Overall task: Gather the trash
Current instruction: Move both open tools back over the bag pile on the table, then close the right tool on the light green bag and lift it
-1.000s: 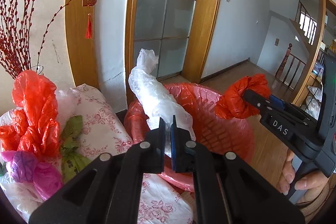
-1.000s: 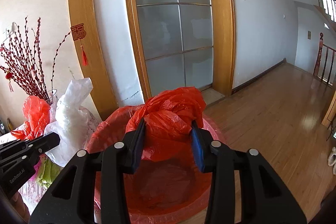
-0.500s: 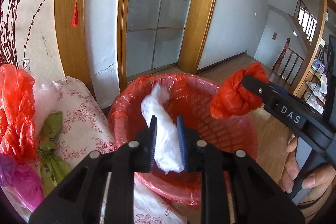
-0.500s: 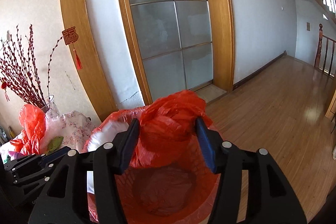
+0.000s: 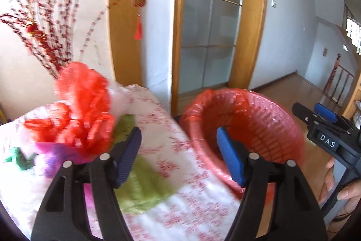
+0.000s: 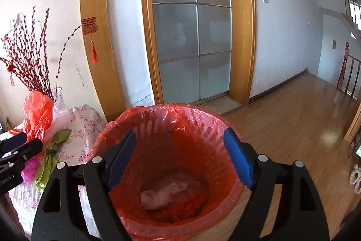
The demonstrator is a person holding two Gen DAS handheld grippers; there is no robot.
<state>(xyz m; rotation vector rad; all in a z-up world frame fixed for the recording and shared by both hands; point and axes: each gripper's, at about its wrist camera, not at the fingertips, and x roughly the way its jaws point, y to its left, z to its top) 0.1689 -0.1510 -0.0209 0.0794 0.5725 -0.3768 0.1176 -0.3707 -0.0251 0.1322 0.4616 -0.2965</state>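
Both jaws spread wide, just opened, nothing between: left gripper [image 5: 178,150] over floral tablecloth [image 5: 180,214]; right gripper [image 6: 180,155] above red-lined bin [image 6: 144,119]. Inside bin, white bag [image 6: 162,194] atop red bag [image 6: 185,207]. On cloth, red [image 5: 85,105], green [image 5: 144,189] bags.

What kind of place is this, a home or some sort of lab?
Most likely a lived-in home. A red good-luck charm hangs on the wooden door frame, a vase of red berry branches stands on a floral tablecloth, and a wooden stair railing edges the hallway.
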